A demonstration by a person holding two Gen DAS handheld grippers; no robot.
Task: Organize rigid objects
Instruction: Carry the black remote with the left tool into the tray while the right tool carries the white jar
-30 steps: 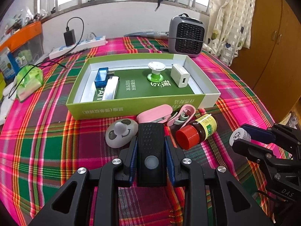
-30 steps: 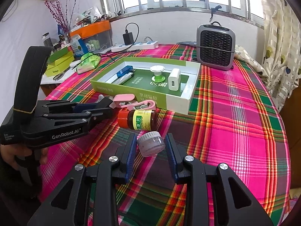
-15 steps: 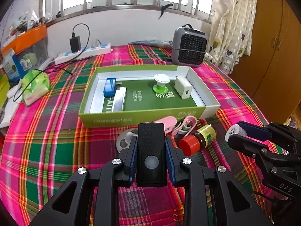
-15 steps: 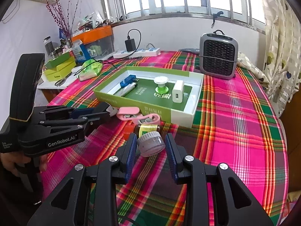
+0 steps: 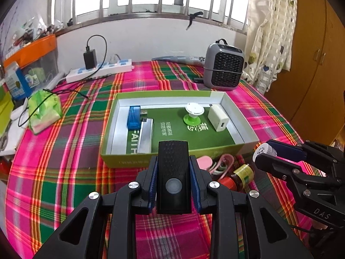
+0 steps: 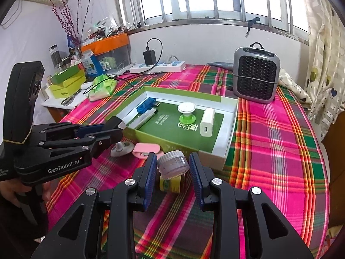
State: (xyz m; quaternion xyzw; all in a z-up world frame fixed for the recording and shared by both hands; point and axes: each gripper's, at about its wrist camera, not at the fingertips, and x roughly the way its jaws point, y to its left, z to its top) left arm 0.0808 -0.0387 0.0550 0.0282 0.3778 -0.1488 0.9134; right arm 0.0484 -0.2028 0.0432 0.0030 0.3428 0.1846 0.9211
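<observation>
My left gripper is shut on a black remote-like device, held above the table in front of the green-and-white box. My right gripper is shut on a small grey-lidded jar, held above a red-capped brown bottle. The box holds a blue USB stick, a silver bar, a green-and-white stand and a white charger. A pink clip and a grey round piece lie before the box.
A grey heater stands behind the box. A power strip with a charger lies at the back. A green bag lies left. The table's right edge drops off by a wooden cupboard.
Both grippers have risen and moved towards the box with their objects held. The items on the table have not moved.
</observation>
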